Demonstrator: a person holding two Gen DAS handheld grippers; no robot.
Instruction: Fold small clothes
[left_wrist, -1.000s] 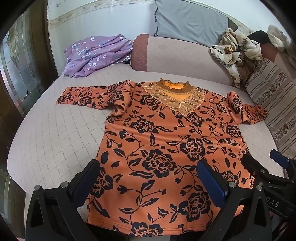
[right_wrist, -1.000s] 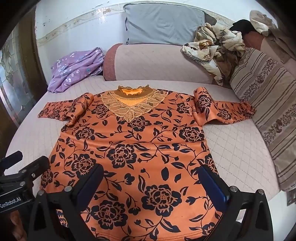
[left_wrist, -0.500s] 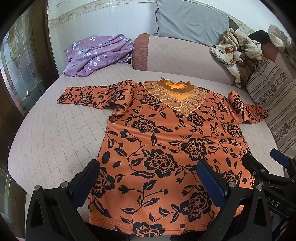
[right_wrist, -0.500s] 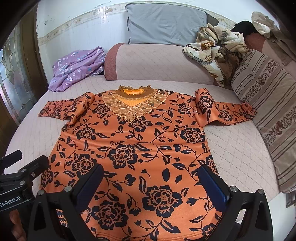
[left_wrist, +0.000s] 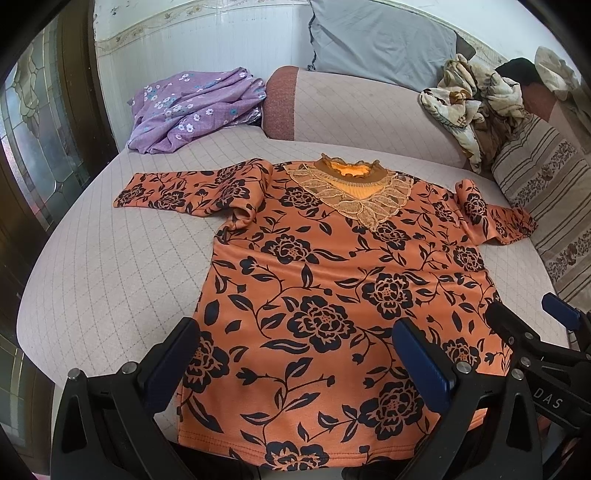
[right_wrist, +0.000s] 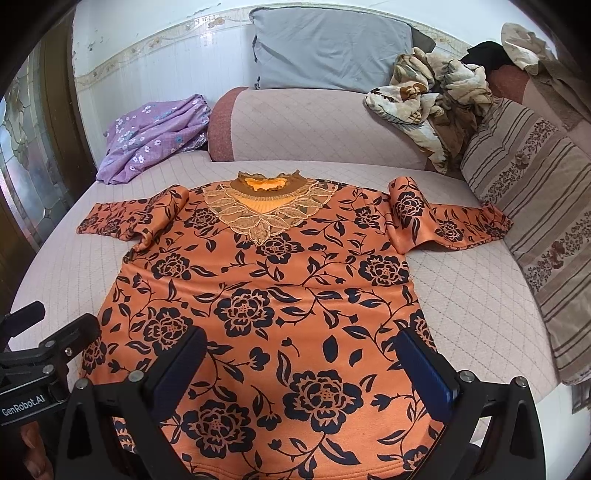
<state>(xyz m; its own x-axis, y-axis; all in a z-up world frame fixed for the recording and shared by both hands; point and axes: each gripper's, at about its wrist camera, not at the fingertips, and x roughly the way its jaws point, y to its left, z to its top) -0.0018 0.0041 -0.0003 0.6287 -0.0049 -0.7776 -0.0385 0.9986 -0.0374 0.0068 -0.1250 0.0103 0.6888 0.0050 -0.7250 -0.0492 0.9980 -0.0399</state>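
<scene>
Orange floral top (right_wrist: 280, 295) beside "GenRobot.AI"-marked left gripper (right_wrist: 48, 328), "DAS" opposite.

The orange floral top's (left_wrist: 332, 295) hem runs behind both wide-spread grippers' fingers (right_wrist: 177, 365) and off the lower picture edge. The right gripper (left_wrist: 528, 321) shows only partly at the left view's edge. The striped cushion (right_wrist: 535, 206) is cropped on the right.

Quilted sofa (left_wrist: 110, 266) — tiled wall (left_wrist: 192, 40)
</scene>
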